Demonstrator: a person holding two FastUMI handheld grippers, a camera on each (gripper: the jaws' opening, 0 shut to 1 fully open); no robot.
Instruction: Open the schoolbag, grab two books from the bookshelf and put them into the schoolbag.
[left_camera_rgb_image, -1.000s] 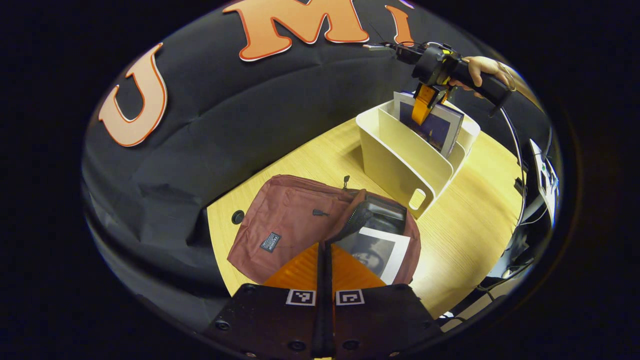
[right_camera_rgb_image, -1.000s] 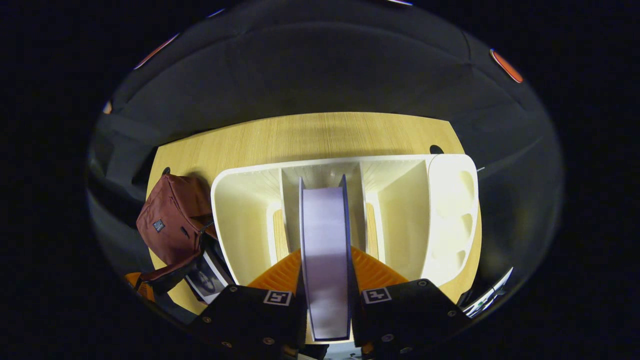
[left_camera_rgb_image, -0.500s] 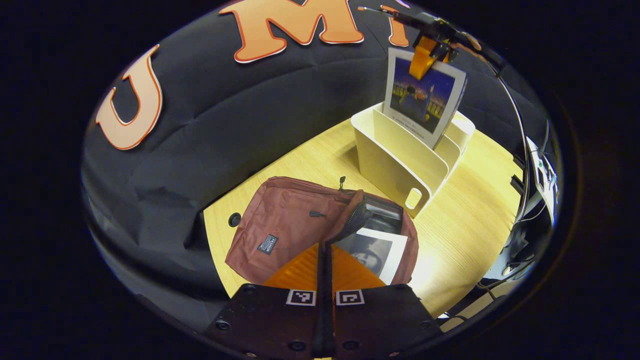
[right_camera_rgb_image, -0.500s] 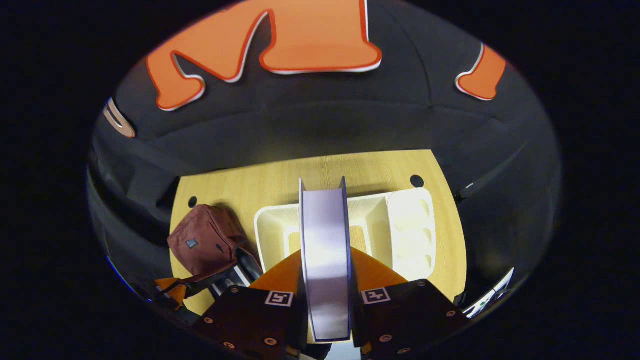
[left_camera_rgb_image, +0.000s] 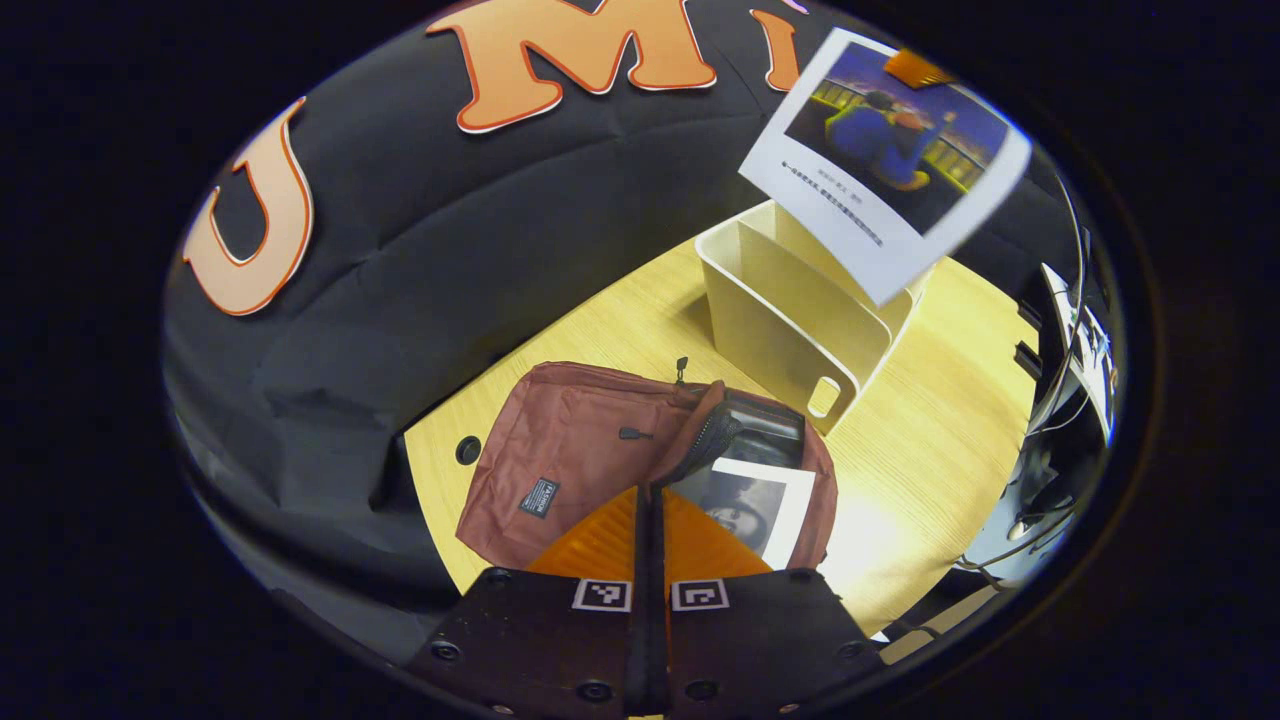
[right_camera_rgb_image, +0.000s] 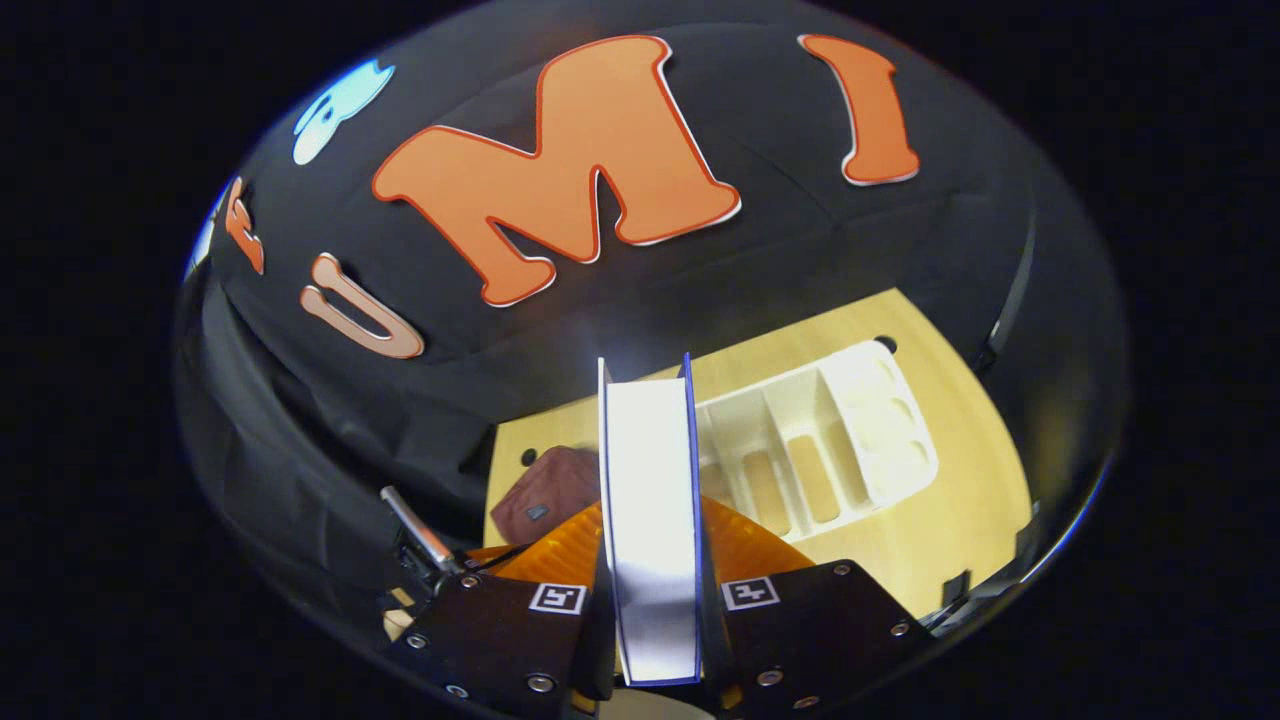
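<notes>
The right gripper (right_camera_rgb_image: 650, 610) pinches a book (right_camera_rgb_image: 650, 520) at lower centre, above the bookshelf (right_camera_rgb_image: 815, 450). The left gripper (left_camera_rgb_image: 648, 560), fingers pressed together, sits over the open schoolbag (left_camera_rgb_image: 590, 450) holding another book (left_camera_rgb_image: 760, 500).

Schoolbag (left_camera_rgb_image: 590, 455) – maroon fabric, lying flat on the wooden table, small dark label patch on the front, zip open with the flap pulled up at its right end. First book (left_camera_rgb_image: 760, 505) sits in the opening, white-bordered cover with a greyish picture, partly sticking out. Second book (left_camera_rgb_image: 885, 160) is up in the air above the cream bookshelf (left_camera_rgb_image: 790, 300), tilted, cover showing a dark blue evening scene over a white margin; in the right gripper view it's edge-on (right_camera_rgb_image: 650, 520), pages facing the camera. Bookshelf stands upright beyond the bag, dividers visible, slots look bare.
</notes>
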